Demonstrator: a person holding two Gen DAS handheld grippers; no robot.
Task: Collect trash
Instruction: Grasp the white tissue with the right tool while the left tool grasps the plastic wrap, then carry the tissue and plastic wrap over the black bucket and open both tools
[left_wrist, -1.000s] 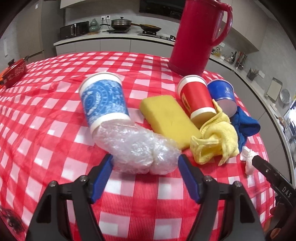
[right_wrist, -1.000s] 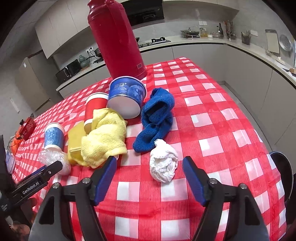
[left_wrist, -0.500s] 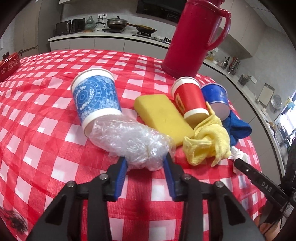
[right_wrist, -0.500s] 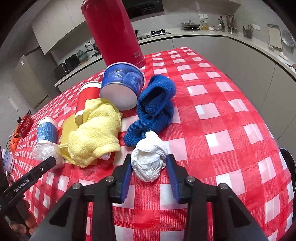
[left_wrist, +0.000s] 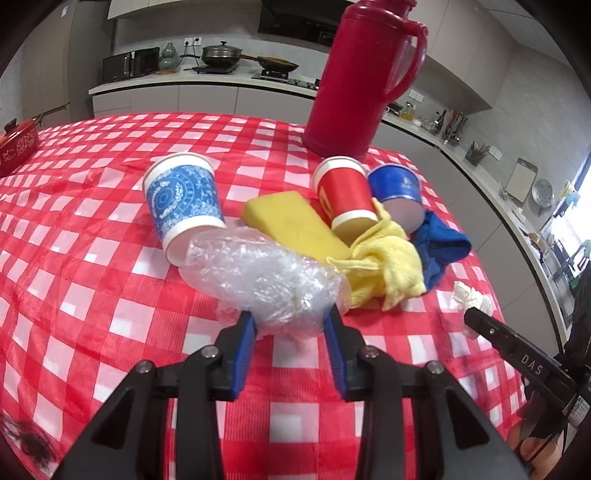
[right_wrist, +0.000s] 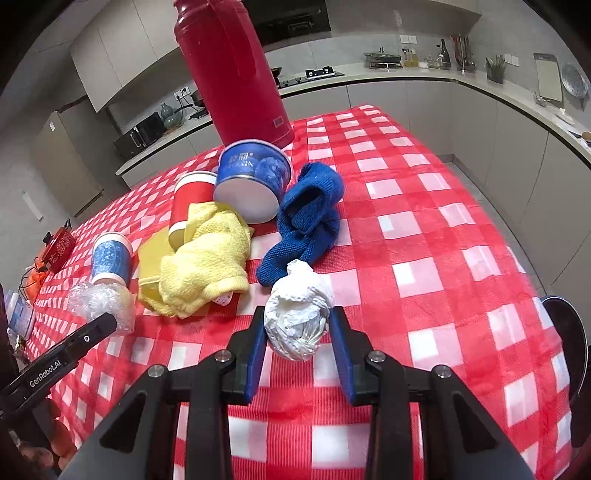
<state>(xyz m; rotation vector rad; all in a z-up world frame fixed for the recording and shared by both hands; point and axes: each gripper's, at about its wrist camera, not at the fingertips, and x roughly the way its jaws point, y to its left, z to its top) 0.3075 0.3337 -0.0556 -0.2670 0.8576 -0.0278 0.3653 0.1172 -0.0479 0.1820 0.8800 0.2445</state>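
Observation:
My left gripper (left_wrist: 290, 325) is shut on a crumpled clear plastic wrap (left_wrist: 258, 280), held a little above the red checked tablecloth (left_wrist: 92, 295). My right gripper (right_wrist: 297, 332) is shut on a white paper wad (right_wrist: 297, 317), lifted just off the cloth. The wad also shows in the left wrist view (left_wrist: 471, 299), and the plastic wrap in the right wrist view (right_wrist: 99, 299). A blue patterned paper cup (left_wrist: 183, 203), a red paper cup (left_wrist: 347, 195) and a blue cup (left_wrist: 399, 192) lie tipped on the table.
A yellow sponge (left_wrist: 295, 225), a yellow cloth (left_wrist: 384, 266) and a blue cloth (right_wrist: 306, 221) lie among the cups. A tall red thermos (left_wrist: 365, 81) stands behind them. A red pot (left_wrist: 16, 147) sits at the far left. A dark bin rim (right_wrist: 572, 339) shows past the table's right edge.
Both grippers closed from wide open onto their items: left on the plastic wrap, right on the paper wad. Both items have since lifted slightly off the cloth.

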